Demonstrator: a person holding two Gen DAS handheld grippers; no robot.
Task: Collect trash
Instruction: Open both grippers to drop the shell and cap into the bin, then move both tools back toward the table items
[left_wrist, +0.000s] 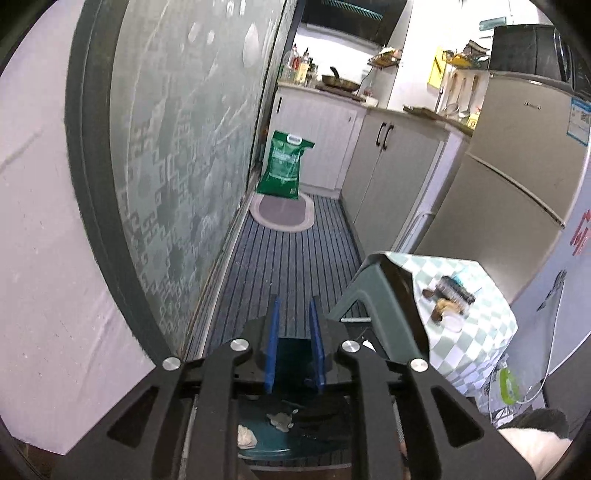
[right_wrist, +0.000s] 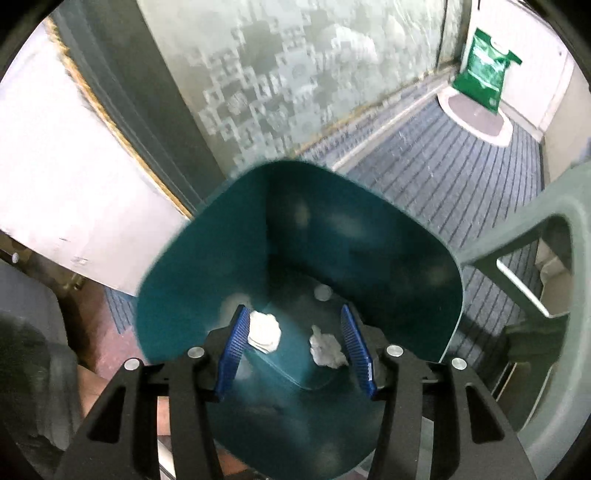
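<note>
While the right gripper (right_wrist: 297, 347) hangs over the teal bin (right_wrist: 369, 258), its jaws stand wide apart and grasp nothing; two crumpled tissues (right_wrist: 263, 332) lie on the bin floor between the blue fingers, so I judge this trash has already been dropped in. The left gripper (left_wrist: 294, 343) has its jaws drawn close, a narrow gap between them, and seems to clamp the bin's rim to steady it, though I cannot be sure of contact. More scraps (left_wrist: 448, 295) sit on the checked table (left_wrist: 491, 317) beside the fridge (left_wrist: 517, 166), probably the next things to collect.
</note>
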